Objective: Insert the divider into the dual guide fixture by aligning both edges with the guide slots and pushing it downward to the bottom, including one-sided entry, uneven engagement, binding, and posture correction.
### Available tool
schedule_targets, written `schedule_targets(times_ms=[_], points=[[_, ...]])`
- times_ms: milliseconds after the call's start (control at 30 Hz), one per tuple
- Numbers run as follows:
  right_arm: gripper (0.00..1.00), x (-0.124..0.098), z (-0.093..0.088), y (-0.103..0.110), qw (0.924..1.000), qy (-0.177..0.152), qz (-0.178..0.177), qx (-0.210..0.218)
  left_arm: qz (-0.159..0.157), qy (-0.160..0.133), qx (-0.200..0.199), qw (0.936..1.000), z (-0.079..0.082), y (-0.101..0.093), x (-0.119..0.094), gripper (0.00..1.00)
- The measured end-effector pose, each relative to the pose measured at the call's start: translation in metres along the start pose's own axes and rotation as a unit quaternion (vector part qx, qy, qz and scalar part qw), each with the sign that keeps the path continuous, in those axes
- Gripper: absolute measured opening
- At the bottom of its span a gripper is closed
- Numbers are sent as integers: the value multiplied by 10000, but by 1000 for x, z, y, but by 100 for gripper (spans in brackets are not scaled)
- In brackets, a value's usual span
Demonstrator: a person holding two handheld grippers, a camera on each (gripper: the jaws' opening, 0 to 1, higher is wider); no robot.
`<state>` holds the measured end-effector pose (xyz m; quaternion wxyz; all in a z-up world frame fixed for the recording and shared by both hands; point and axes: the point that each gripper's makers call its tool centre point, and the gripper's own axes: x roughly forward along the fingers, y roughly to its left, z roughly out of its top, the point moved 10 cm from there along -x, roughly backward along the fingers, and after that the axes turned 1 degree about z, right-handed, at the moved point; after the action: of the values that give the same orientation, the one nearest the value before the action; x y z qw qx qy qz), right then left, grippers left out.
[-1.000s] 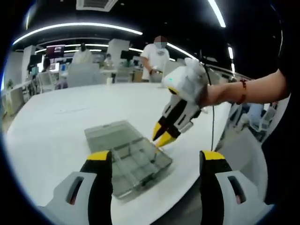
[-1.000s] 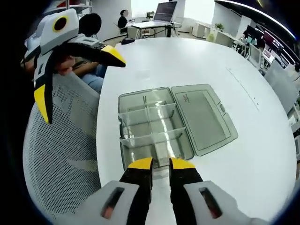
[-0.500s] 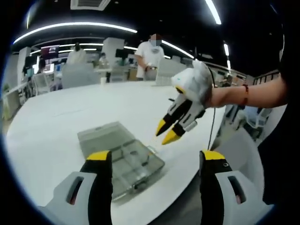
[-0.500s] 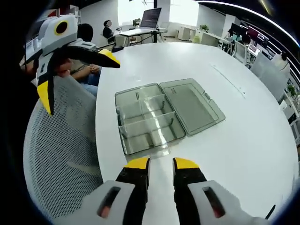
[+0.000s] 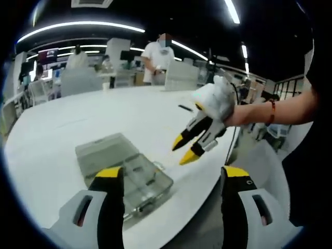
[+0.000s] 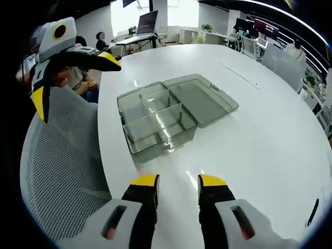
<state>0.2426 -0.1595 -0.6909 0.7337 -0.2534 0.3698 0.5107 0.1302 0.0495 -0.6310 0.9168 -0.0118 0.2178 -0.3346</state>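
Fixture: a clear, grey-tinted plastic box [image 6: 158, 122] with thin walls and rounded corners, lying open on the desk [image 6: 259, 150]; its hinged lid [image 6: 199, 99] lies flat beside the base.
Divider: thin transparent partitions [image 6: 154, 120] stand upright inside the base, splitting it into compartments; which of them is the task's divider cannot be told.
Fixture in the left gripper view: the same box [image 5: 124, 174] sits near the desk's curved edge, partly behind the left tool's near jaw.
Left tool [image 5: 171, 179]: two black jaws with yellow tips, spread wide apart, nothing between them; it hangs above and in front of the box. In the right gripper view it [image 6: 72, 72] hangs over the mesh chair, clear of the desk edge, jaws splayed.
Right tool [image 6: 176, 181]: yellow-tipped jaws apart with a clear gap, empty, hovering above the bare desk just short of the box. In the left gripper view it [image 5: 187, 148] is held in the air above the desk, apart from the box, white body gripped by a hand [image 5: 228, 106].
Desk: smooth, glossy white, rounded outline, reflecting the ceiling lights.
Chair [image 6: 62, 171]: pale perforated mesh back, just beside the desk edge.
Background: people stand beyond the desk's far side.
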Motion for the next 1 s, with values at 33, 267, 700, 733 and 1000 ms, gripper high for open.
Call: schedule_targets(times_ms=[33, 267, 700, 733, 1000], points=[[28, 1, -1, 0, 10000, -9, -19, 46, -6, 8, 6, 10000, 0, 0, 1, 75], [31, 6, -12, -1, 9986, -78, -317, 426, -5, 65, 25, 10000, -1, 2, 0, 75], [41, 23, -26, -1, 9931, 5, -630, 989, 13, 118, -57, 9999, -4, 4, -2, 75], [41, 25, -28, -1, 9924, 71, -636, 1055, 16, 114, -58, 9999, -4, 4, -2, 75], [42, 32, -30, -3, 9886, 66, -742, 1308, 8, 150, -48, 9999, -4, 8, -2, 75]])
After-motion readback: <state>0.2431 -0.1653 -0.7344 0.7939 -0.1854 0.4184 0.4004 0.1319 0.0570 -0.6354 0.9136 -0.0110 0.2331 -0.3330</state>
